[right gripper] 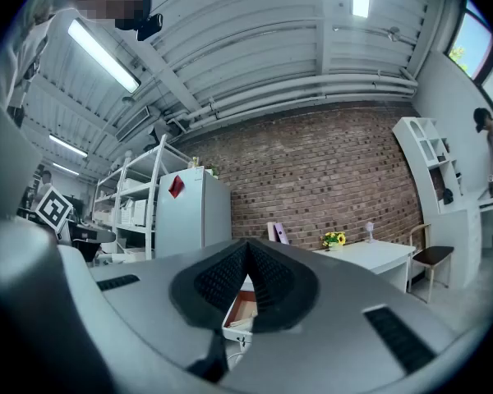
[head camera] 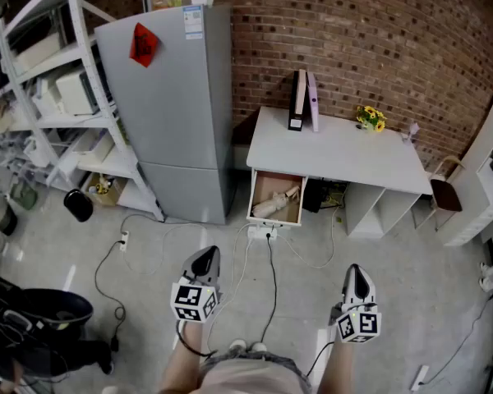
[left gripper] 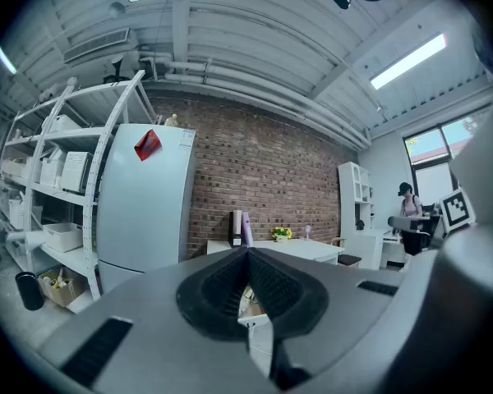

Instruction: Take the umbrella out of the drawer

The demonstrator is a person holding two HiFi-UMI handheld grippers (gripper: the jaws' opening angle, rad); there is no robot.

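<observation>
The white desk (head camera: 337,150) stands against the brick wall, and its left drawer (head camera: 254,197) is pulled open. A beige folded umbrella (head camera: 277,202) lies inside it. My left gripper (head camera: 205,254) and right gripper (head camera: 355,271) hover over the floor well short of the desk, both pointing toward it. Each is shut with nothing between its jaws. In the left gripper view the left gripper (left gripper: 248,254) has its pads meeting, with a sliver of the drawer (left gripper: 251,302) showing behind them. The right gripper (right gripper: 248,246) looks the same in the right gripper view, with the open drawer (right gripper: 240,310) beyond it.
A grey fridge (head camera: 172,105) stands left of the desk, with white shelving (head camera: 49,97) further left. A power strip and cables (head camera: 263,232) lie on the floor before the drawer. Binders (head camera: 304,101) and flowers (head camera: 370,119) sit on the desk; a chair (head camera: 444,191) is at right.
</observation>
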